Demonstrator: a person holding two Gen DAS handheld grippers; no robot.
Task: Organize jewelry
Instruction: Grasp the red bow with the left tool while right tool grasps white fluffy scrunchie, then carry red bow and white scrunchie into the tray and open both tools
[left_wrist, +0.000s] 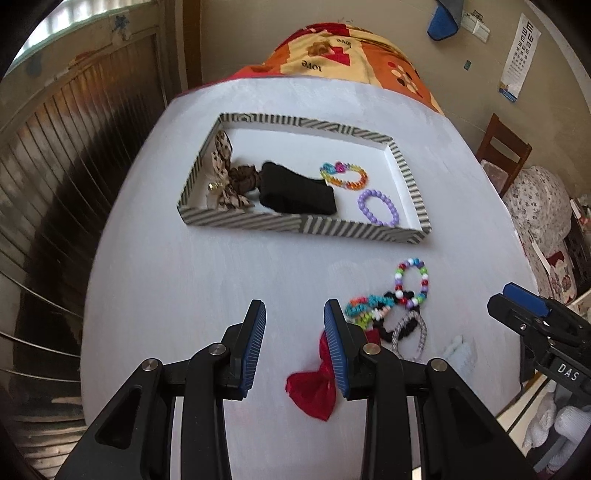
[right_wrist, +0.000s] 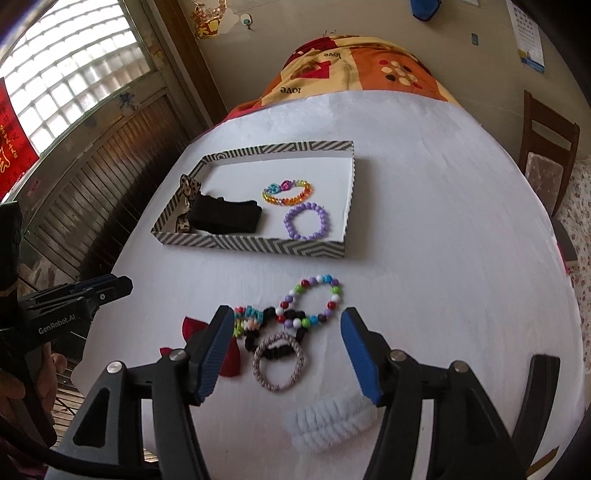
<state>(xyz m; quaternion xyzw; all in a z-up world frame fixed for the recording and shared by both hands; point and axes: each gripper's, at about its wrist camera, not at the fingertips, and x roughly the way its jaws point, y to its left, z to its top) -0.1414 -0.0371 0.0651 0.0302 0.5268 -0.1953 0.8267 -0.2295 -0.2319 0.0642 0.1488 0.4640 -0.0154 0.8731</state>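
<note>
Beaded bracelets (right_wrist: 314, 302) and hair ties (right_wrist: 279, 365) tangle just ahead of the wide-open, empty right claw (right_wrist: 282, 350); grabbing one could drag its neighbours along. The left claw (left_wrist: 294, 347) is also open and empty.

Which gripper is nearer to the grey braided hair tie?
Right. The right gripper hangs open directly over the grey braided hair tie, framing it between its fingers. The left gripper is off to its left, near the red bow.

Tray (right_wrist: 258, 245) on table (right_wrist: 443, 221) holds two bracelets (right_wrist: 306, 221) right of scrunchies (right_wrist: 225, 218); more jewelry (right_wrist: 312, 302) lies before it
</note>
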